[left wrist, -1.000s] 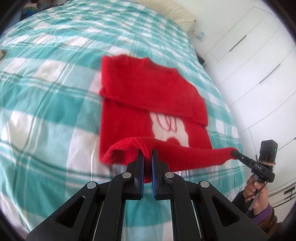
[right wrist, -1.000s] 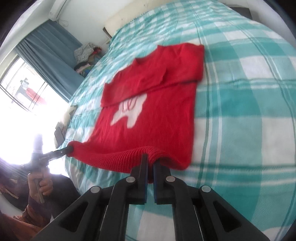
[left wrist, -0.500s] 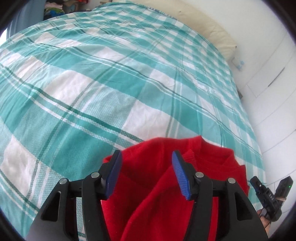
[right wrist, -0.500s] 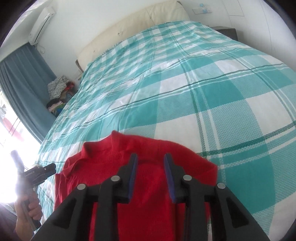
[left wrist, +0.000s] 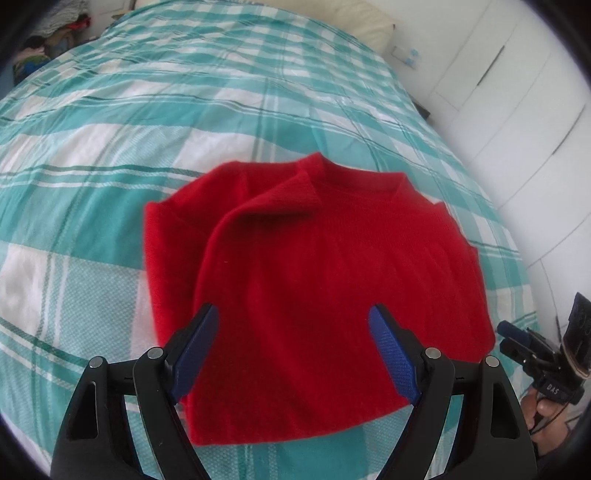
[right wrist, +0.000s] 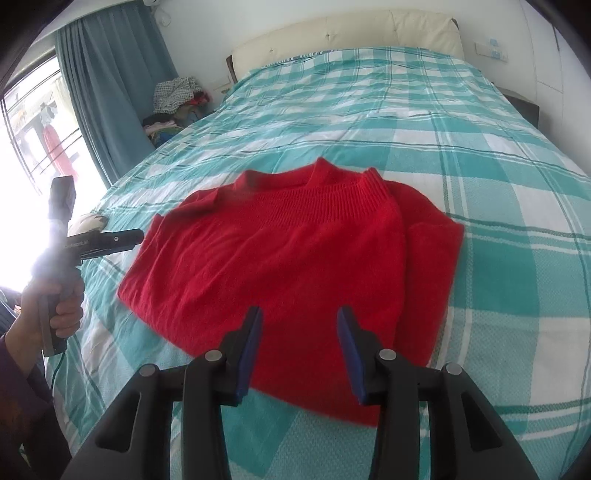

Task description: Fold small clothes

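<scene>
A small red knit sweater [left wrist: 314, 266] lies folded in half on the teal and white checked bed [left wrist: 110, 110], its ribbed hem up near the collar. It also shows in the right wrist view [right wrist: 295, 258]. My left gripper [left wrist: 293, 343] is open and empty, hovering just above the sweater's near fold. My right gripper [right wrist: 299, 350] is open and empty above the near edge on its side. The right gripper also appears at the lower right of the left wrist view [left wrist: 517, 339]; the left gripper shows at the left of the right wrist view [right wrist: 125, 238].
A cream headboard [right wrist: 351, 33] stands at the far end of the bed. White wardrobe doors [left wrist: 517, 92] line the right side. Blue curtains [right wrist: 110, 92] and a pile of clothes [right wrist: 173, 103] stand at the left by a bright window.
Both grippers carried the sweater's hem forward over its body to the collar, opened and let go, then drew back toward the near edge. The sweater now lies folded in half.
</scene>
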Demonstrator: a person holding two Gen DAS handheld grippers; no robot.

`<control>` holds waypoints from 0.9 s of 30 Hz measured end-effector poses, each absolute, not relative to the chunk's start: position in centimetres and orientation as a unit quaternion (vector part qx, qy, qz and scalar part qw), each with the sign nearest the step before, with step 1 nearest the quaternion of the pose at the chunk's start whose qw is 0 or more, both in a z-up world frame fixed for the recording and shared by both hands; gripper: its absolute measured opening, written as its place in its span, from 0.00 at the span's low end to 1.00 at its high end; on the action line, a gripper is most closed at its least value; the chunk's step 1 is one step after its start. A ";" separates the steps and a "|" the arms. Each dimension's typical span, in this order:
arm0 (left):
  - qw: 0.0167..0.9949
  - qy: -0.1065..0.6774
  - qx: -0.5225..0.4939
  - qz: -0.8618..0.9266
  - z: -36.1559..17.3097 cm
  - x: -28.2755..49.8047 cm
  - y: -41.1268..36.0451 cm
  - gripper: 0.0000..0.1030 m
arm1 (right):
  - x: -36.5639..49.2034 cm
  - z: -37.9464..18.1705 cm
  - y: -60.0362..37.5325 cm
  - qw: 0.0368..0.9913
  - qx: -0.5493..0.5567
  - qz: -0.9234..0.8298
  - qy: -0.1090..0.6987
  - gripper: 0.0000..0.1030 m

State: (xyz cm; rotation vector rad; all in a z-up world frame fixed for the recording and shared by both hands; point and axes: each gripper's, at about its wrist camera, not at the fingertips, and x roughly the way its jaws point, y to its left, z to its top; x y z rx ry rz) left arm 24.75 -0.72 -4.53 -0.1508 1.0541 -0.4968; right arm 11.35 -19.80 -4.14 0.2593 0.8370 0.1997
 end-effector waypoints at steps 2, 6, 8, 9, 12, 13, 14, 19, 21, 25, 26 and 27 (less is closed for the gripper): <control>0.819 0.513 -0.071 -0.249 -5.0 26.3 -2.4 0.82 | 9.5 -3.6 -20.0 0.904 0.137 0.101 0.392 0.45; 0.813 0.529 -0.109 -0.215 -6.5 31.7 -3.6 0.82 | 6.9 -2.3 -20.5 0.919 0.146 0.095 0.354 0.51; 0.825 0.513 -0.153 -0.183 -6.4 34.0 -2.5 0.82 | 6.6 -1.9 -20.8 0.923 0.150 0.094 0.343 0.51; 0.832 0.498 -0.179 -0.170 -5.8 34.7 -1.7 0.82 | 6.6 -1.7 -20.9 0.925 0.146 0.094 0.338 0.51; 0.850 0.456 -0.222 -0.139 -3.8 35.0 0.4 0.82 | 6.6 -1.0 -21.3 0.933 0.125 0.082 0.326 0.51; 0.856 0.447 -0.222 -0.135 -3.1 34.4 0.7 0.83 | 6.8 -0.7 -21.5 0.934 0.125 0.081 0.323 0.51; 0.863 0.440 -0.211 -0.132 -2.6 33.7 0.9 0.83 | 6.9 -0.5 -21.7 0.934 0.129 0.083 0.322 0.51; 0.907 0.407 -0.065 -0.083 -0.4 27.8 -0.5 0.87 | 6.9 -0.3 -21.8 0.934 0.130 0.083 0.323 0.51; 0.916 0.394 -0.020 -0.072 0.2 25.1 -1.1 0.88 | 6.7 -0.4 -21.5 0.934 0.126 0.079 0.324 0.51; 0.927 0.369 0.035 -0.054 1.4 21.1 -1.3 0.90 | 6.6 -0.6 -21.2 0.937 0.113 0.066 0.323 0.52; 0.929 0.363 0.045 -0.051 1.6 20.5 -1.3 0.92 | 6.6 -0.7 -21.2 0.938 0.111 0.062 0.324 0.52; 0.930 0.359 0.055 -0.046 1.8 19.9 -1.4 0.92 | 6.7 -0.8 -21.3 0.937 0.110 0.059 0.325 0.52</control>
